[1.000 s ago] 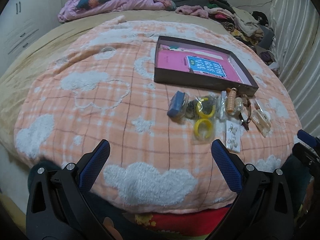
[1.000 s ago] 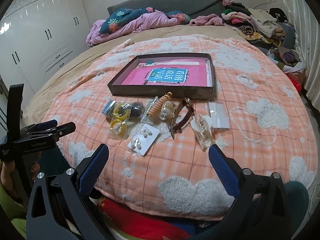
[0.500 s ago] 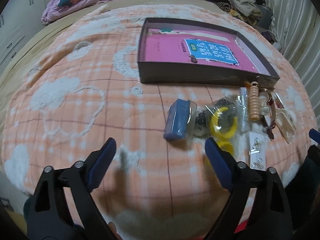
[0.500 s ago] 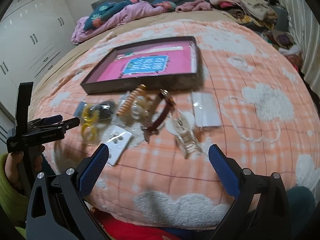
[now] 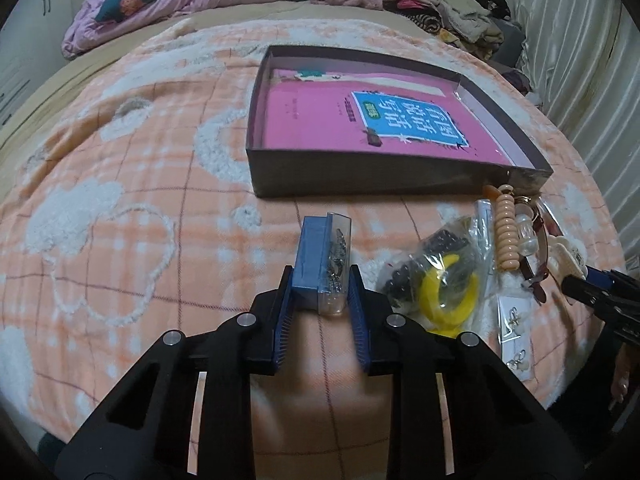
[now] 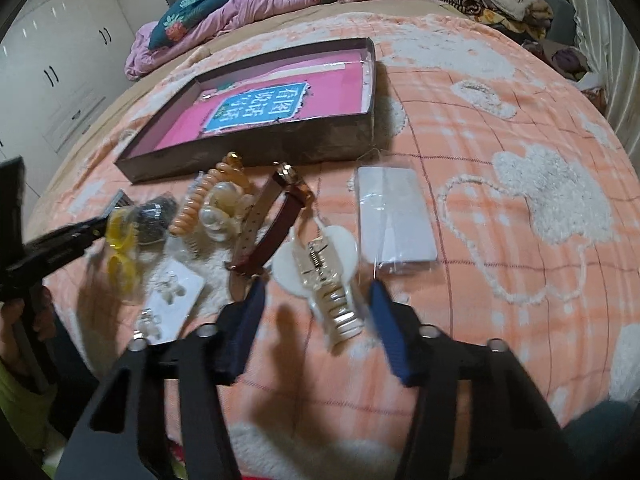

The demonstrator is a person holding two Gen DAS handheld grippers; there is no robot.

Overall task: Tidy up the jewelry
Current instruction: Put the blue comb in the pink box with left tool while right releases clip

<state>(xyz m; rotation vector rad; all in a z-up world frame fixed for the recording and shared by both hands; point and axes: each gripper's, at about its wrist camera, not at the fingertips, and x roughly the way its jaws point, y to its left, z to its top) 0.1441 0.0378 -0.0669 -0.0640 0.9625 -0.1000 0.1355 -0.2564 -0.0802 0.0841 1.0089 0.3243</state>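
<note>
my blanket [image 5: 120,208] is peach-orange plaid with fuzzy white cloud shapes, and the shallow box [image 5: 360,176] on it has dark brown walls and a hot pink floor with a blue panel of white characters. the little case [image 5: 320,264] is blue on one side and clear on the other, next to yellow rings [image 5: 448,296] in clear plastic. my right-hand view shows a peach spiral tie [image 6: 200,200], a maroon watch strap [image 6: 276,232] and a white-and-gold clip [image 6: 324,276]; my pads [image 6: 390,332] are blue on black arms.

On the bedspread [image 6: 500,128], the jewelry lies in a row just before the box [image 6: 256,148]: hair claw [image 6: 324,276] nearest, watch [image 6: 276,216] left of it, packet [image 6: 394,216] right.
</note>
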